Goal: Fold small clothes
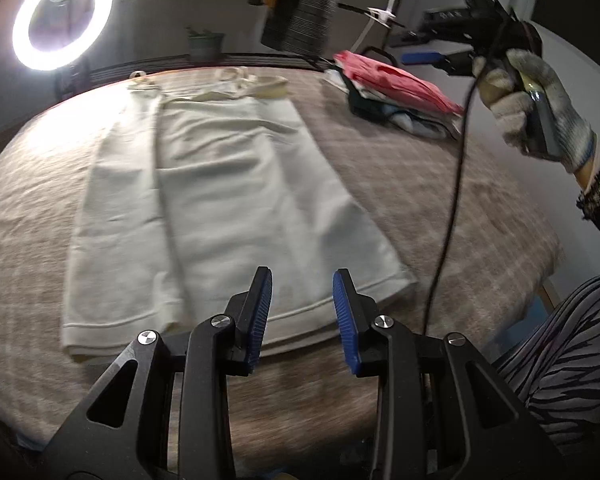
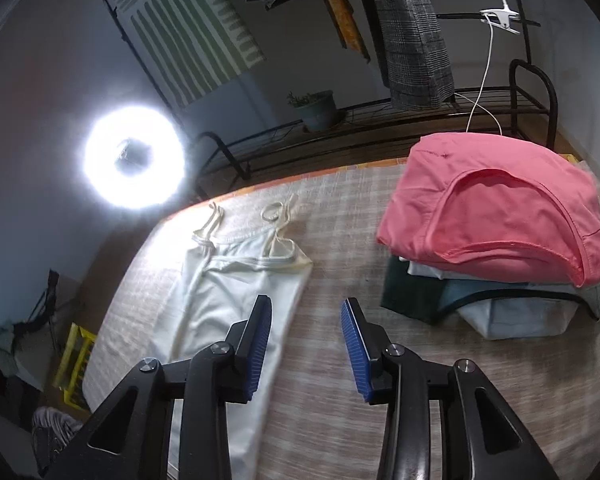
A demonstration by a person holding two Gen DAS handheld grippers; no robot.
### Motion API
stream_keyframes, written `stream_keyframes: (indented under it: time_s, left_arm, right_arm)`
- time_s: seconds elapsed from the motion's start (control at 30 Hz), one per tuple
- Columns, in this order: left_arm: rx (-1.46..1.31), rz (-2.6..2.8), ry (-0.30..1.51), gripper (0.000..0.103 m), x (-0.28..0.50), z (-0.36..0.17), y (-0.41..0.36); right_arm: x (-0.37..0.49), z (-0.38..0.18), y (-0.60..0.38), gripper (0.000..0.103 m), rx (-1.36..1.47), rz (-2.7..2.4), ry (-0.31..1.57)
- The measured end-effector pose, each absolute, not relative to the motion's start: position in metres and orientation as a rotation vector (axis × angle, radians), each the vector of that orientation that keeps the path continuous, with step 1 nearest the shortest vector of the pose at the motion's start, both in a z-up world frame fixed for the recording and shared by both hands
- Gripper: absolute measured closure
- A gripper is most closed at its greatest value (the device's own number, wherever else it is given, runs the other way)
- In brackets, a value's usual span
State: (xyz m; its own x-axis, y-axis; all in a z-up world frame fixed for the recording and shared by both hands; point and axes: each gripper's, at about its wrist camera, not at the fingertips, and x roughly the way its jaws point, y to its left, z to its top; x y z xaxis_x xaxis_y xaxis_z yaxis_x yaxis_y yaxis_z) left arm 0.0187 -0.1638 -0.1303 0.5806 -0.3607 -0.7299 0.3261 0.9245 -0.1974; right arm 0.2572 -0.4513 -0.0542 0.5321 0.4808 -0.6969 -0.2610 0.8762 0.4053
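Observation:
A white strappy top (image 1: 220, 200) lies flat and lengthwise on the plaid table cover (image 1: 420, 184), straps at the far end, and one long side looks folded inward. My left gripper (image 1: 302, 276) hovers over the hem at the near end, open, with nothing between its blue pads. My right gripper (image 2: 306, 304) is open and empty too, raised above the top's (image 2: 228, 292) right edge. In the left wrist view a gloved hand (image 1: 532, 100) holds that right gripper high at the right, with a cable hanging from it.
A stack of folded clothes with a pink piece on top (image 2: 496, 216) sits at the table's far right. A lit ring light (image 2: 134, 156) stands beyond the left edge. Behind are a metal rack with a plant pot (image 2: 318, 110) and hanging garments. A yellow crate (image 2: 76, 364) sits on the floor.

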Motion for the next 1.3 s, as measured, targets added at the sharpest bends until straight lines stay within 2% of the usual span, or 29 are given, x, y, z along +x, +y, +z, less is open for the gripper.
stream_keyframes:
  time_s: [0.3,0.4,0.57,0.63,0.67,0.7,0.8,0.97,1.03,1.1,1.17,1.3]
  left_arm:
    - [0.059,-0.513,0.929,0.071,0.03,-0.15,-0.233]
    - [0.069,-0.52,0.942,0.059,0.033,-0.155,-0.243]
    - [0.121,-0.5,0.925,0.059,0.034,-0.162,-0.253]
    - [0.173,-0.481,0.899,0.073,0.033,-0.163,-0.258]
    - [0.187,-0.474,0.887,0.086,0.033,-0.163,-0.259]
    - [0.181,-0.474,0.887,0.091,0.035,-0.163,-0.259]
    - [0.132,-0.476,0.909,0.095,0.041,-0.163,-0.253]
    - [0.082,-0.491,0.931,0.097,0.046,-0.162,-0.248]
    - [0.071,-0.494,0.934,0.097,0.046,-0.162,-0.247]
    - [0.054,-0.501,0.944,0.098,0.05,-0.162,-0.244]
    - [0.003,-0.514,0.955,0.098,0.052,-0.158,-0.238]
    - [-0.042,-0.521,0.964,0.098,0.055,-0.158,-0.233]
  right_arm:
    - [0.28,-0.082,-0.444,0.06,0.189,0.49,0.967]
    - [0.291,-0.089,-0.435,0.059,0.182,0.508,0.972]
    - [0.317,-0.103,-0.402,0.056,0.157,0.556,0.983]
    - [0.329,-0.111,-0.386,0.055,0.148,0.57,0.987]
    - [0.336,-0.117,-0.378,0.055,0.135,0.573,0.992]
    - [0.343,-0.122,-0.369,0.055,0.11,0.567,0.998]
    - [0.364,-0.141,-0.344,0.055,0.001,0.513,1.009]
    - [0.39,-0.164,-0.335,0.055,-0.039,0.485,1.014]
    - [0.399,-0.168,-0.341,0.062,0.027,0.499,1.025]
    - [0.404,-0.167,-0.346,0.085,0.102,0.509,1.034]
    - [0.409,-0.16,-0.352,0.099,0.192,0.546,1.029]
    - [0.419,-0.168,-0.354,0.101,0.229,0.519,1.065]
